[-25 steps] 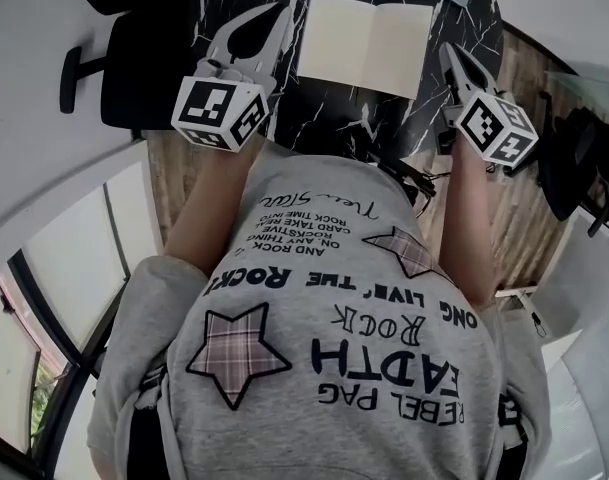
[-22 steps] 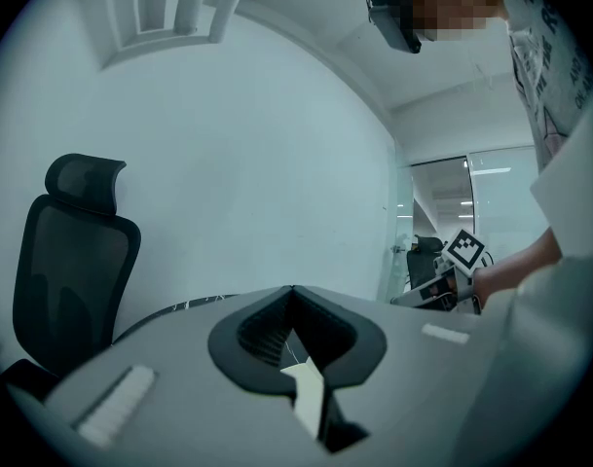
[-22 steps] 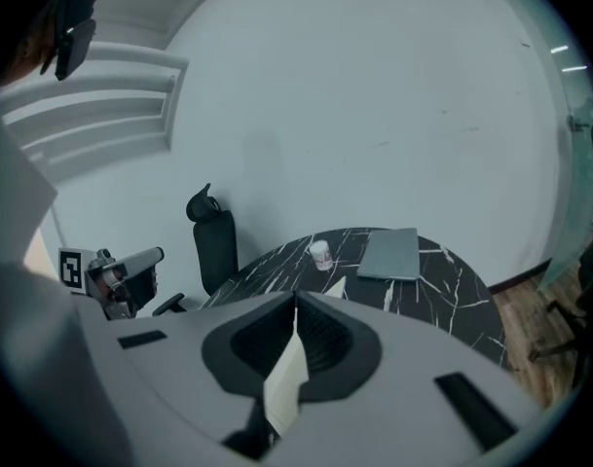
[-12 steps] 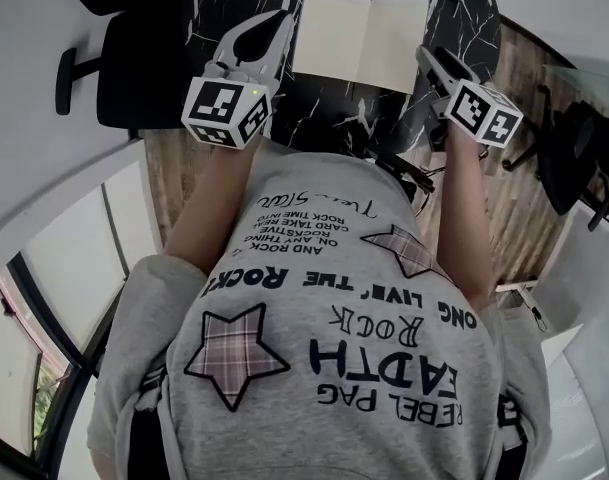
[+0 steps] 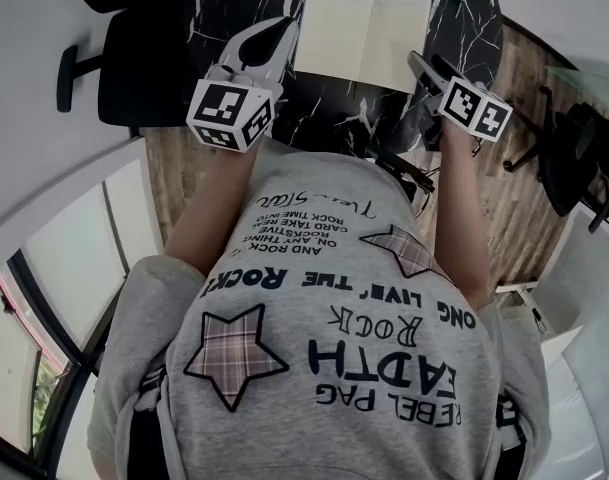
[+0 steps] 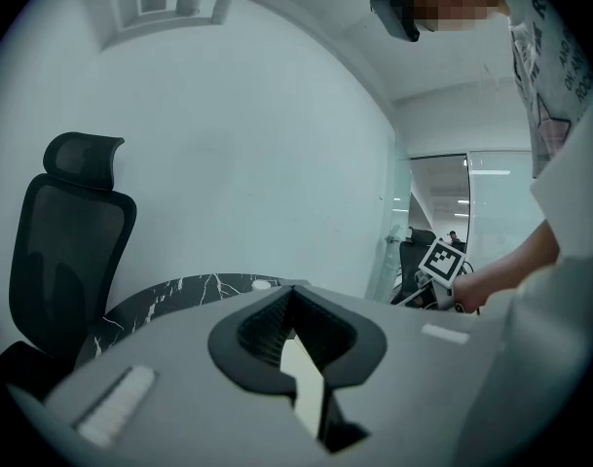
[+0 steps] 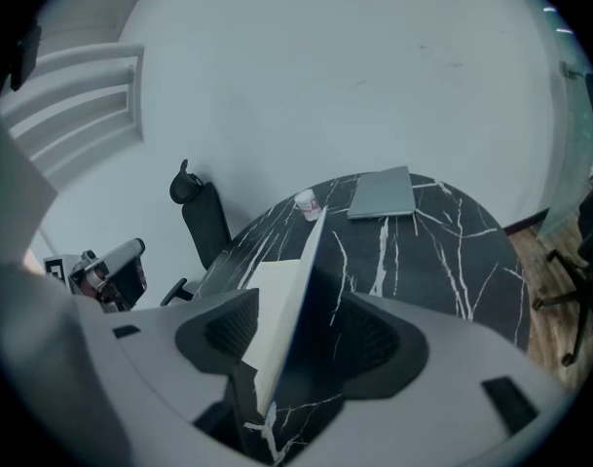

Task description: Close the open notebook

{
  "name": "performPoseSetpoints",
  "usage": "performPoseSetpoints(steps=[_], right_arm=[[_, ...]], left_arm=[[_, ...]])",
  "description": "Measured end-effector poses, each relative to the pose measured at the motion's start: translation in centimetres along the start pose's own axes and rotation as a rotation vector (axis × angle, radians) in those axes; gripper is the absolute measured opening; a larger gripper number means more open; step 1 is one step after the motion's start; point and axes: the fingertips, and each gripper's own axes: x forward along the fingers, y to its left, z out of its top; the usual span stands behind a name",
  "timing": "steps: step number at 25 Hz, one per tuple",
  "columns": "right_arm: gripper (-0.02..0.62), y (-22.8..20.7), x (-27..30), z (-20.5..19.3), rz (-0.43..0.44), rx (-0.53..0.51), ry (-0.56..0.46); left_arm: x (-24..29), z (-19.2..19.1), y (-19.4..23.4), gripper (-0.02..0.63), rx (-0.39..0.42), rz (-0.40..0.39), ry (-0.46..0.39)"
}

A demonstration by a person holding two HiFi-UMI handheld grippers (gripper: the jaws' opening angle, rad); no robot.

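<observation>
Right gripper view — right gripper (image 7: pixel 298 343) jaws just opened wide, notebook (image 7: pixel 277 300) edge between.

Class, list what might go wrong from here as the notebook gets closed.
The right gripper has just been opening its jaws. The right cover of the notebook sits between them ungripped, so it may slip out and drop flat.
The left gripper is beside the notebook, apparently not pinning it, so it may slide across the table.

Head view looks steeply down, gripper views skim the surface (image 5: pixel 324 113) closely; head and right share the notebook (image 5: pixel 362 40).
</observation>
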Motion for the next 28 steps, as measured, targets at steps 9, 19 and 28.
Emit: performPoseSetpoints(steps=[9, 19, 28], right_arm=[[0.227, -0.1, 0.7, -1.5, 0.015, 0.026, 0.028], [0.037, 0.9, 0.4, -1.3, 0.032, -0.001, 0.027], [0.029, 4.1, 1.2, -0.5, 0.079, -0.076, 0.068]], left_arm=[[-0.3, -1.2, 0.0, 0.009, -0.004, -0.002, 0.024], [-1.1, -1.3, 0.2, 0.009, -0.002, 0.006, 0.022], [-1.9, -1.2, 0.8, 0.009, -0.009, 0.026, 0.017]])
